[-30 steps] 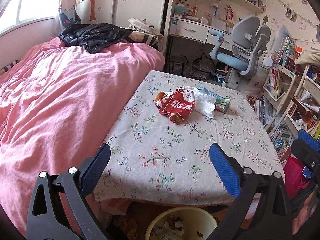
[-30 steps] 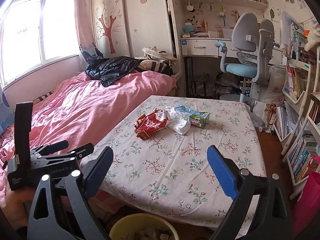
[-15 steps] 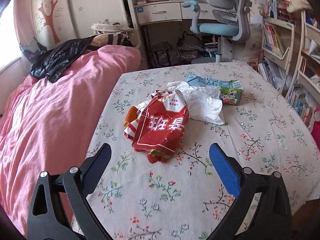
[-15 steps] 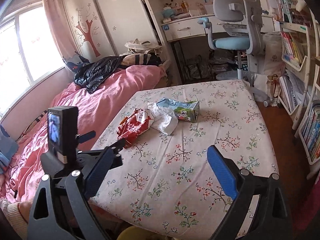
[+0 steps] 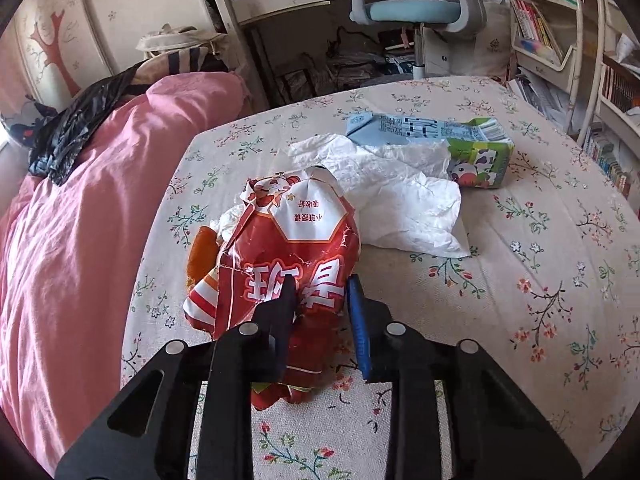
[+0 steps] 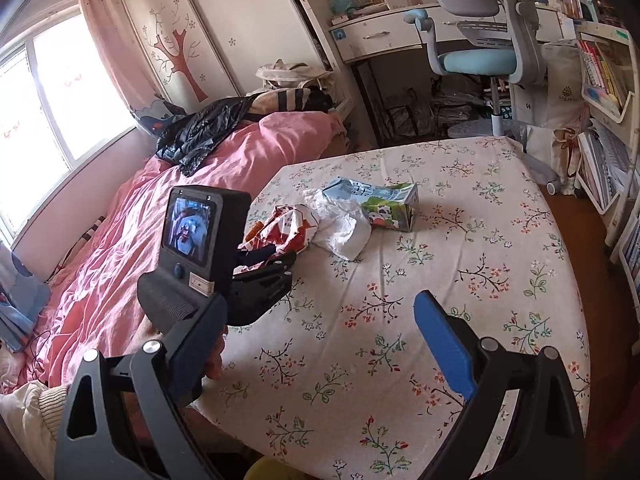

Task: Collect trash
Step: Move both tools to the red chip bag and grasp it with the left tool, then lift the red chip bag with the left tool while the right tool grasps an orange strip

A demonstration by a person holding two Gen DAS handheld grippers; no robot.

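The left gripper (image 5: 320, 292), its fingers just closing, clamps the near end of the red snack bag (image 5: 288, 256), which lies lengthwise away from it on the worktop (image 5: 520, 280); the right gripper's (image 6: 320, 320) fingers stand wide apart.

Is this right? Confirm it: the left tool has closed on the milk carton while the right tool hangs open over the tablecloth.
Not quite. The left tool has just been closing on the red snack bag, not the milk carton, which lies untouched beyond the white tissue; the left wrist view shows this. The right tool does hang open over the tablecloth.
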